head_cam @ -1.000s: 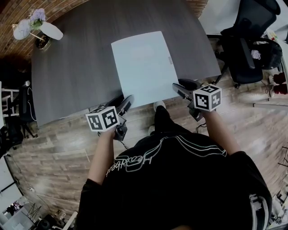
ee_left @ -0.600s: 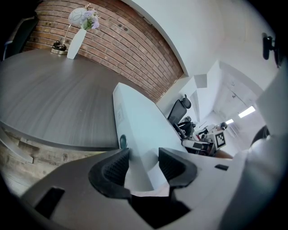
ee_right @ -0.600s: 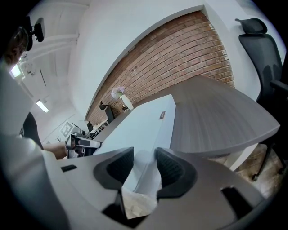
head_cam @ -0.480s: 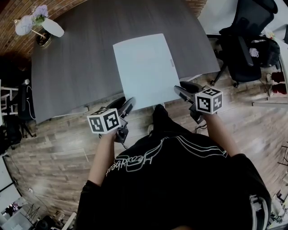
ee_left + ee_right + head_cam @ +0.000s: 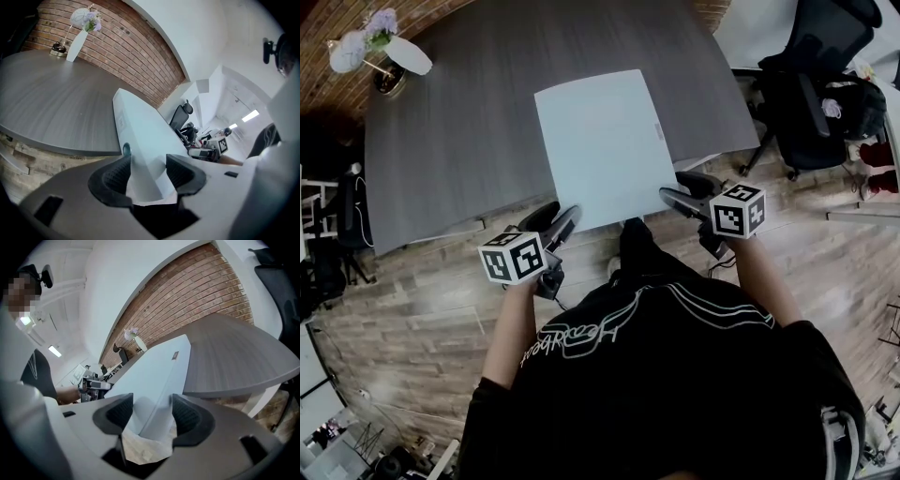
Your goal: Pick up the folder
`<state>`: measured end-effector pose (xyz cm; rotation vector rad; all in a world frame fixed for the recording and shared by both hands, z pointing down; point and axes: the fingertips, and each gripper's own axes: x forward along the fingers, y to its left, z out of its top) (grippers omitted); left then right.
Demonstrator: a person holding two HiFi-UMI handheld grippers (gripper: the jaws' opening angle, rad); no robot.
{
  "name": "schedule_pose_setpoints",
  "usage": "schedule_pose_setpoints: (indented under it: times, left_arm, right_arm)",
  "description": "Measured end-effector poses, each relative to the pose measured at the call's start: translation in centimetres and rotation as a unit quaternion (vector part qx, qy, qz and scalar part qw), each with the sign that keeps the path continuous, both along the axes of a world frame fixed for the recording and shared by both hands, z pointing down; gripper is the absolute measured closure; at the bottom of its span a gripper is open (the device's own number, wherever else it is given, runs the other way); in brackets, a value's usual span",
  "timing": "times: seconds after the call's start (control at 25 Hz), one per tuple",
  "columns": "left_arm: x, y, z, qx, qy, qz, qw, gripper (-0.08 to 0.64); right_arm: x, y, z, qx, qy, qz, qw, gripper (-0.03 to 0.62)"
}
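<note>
Head view: where does the folder [image 5: 600, 145] lie?

Flat on the grey table [image 5: 459, 141], with its near end hanging past the curved edge and one corner inside each claw.

Left claw [image 5: 561, 216]?

Its jaws stand apart, side by side. The ribbed black pads flank the pale blue corner without clamping it.

Right claw [image 5: 668, 190]?

Its jaws are opening, and the other corner lies loose between them.

Room to move?

Behind both claws are plank floor [image 5: 403, 309] and the person's legs [image 5: 637, 248]. Ahead stretches wood-grain tabletop. A white vase [image 5: 405, 58] stands far ahead-left of the left claw. A black office chair [image 5: 820, 84] sits well right of the right claw.

And the folder itself?

Smooth, thin and rectangular, with a small tab on its right edge.
</note>
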<state>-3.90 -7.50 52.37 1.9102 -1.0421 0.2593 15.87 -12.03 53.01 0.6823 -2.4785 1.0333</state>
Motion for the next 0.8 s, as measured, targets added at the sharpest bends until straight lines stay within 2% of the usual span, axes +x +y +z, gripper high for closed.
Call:
schedule_pose_setpoints:
  times: [0.12,0.16,0.28,0.48,0.8]
  left_arm:
    - [-0.1,0.2,0.4,0.01,0.009,0.018,0.9997,0.279]
    - [-0.1,0.3,0.6,0.009,0.018,0.023,0.9995,0.248]
    - [0.1,0.6,1.2,-0.007,0.059,0.035,0.9976,0.218]
    - [0.5,0.5,2.1,-0.021,0.1,0.054,0.9933,0.196]
    - [1.5,0.7,2.6,-0.047,0.165,0.087,0.9813,0.196]
  right_arm:
    - [-0.3,0.3,0.3,0.004,-0.003,-0.02,1.0,0.345]
    - [-0.3,0.2,0.4,-0.003,-0.01,-0.02,1.0,0.338]
    - [-0.2,0.1,0.9,-0.046,-0.043,-0.019,0.998,0.325]
    - [-0.3,0.0,1.9,-0.103,-0.09,-0.024,0.99,0.304]
    - [-1.0,0.1,2.6,-0.157,-0.139,-0.06,0.976,0.291]
